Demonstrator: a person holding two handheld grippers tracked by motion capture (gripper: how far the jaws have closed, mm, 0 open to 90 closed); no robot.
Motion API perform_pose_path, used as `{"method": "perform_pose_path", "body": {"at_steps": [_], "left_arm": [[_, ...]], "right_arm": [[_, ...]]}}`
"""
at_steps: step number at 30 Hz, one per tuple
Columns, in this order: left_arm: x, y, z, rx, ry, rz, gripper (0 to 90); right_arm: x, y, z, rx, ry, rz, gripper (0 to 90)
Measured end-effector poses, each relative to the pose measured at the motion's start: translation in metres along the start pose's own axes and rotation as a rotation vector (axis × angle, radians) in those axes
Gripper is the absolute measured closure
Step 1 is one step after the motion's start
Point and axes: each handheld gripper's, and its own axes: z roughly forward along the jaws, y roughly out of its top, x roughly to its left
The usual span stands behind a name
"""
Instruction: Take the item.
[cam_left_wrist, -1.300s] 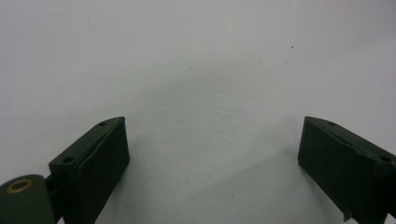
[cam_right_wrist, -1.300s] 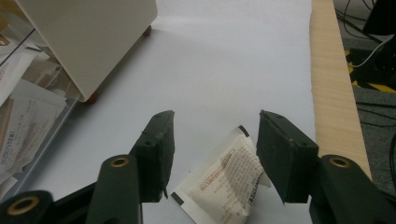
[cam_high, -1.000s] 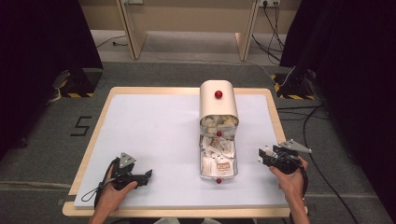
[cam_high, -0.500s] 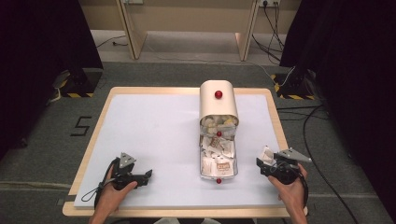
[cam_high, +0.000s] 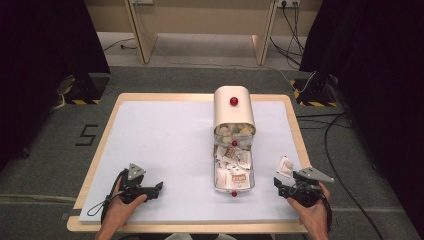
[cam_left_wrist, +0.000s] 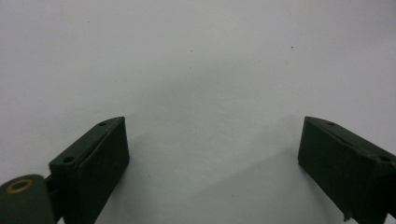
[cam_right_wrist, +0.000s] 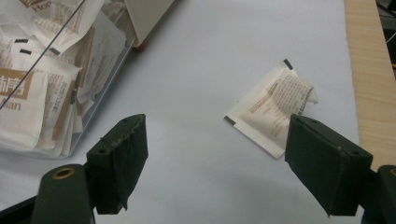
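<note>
Since a second ago the right claw (cam_high: 278, 182) has drawn back toward the desk's (cam_high: 165, 135) near edge, its jaws just opening wide and empty. One sachet (cam_right_wrist: 273, 109) lies flat just beyond them, beside the clear box (cam_high: 234, 167). Left claw (cam_left_wrist: 212, 158) rests wide.

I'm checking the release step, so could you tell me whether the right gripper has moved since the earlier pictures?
Yes. The right gripper has drawn back toward the table's near edge, away from the sachet lying flat beside the tray.
</note>
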Motion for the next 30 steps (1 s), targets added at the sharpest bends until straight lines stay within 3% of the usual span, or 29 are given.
{"method": "perform_pose_path", "body": {"at_steps": [30], "left_arm": [[0.000,0.000,0.000,0.002,0.001,0.003,8.2]], "right_arm": [[0.012,-0.020,-0.010,0.061,0.043,-0.039,21.2]]}}
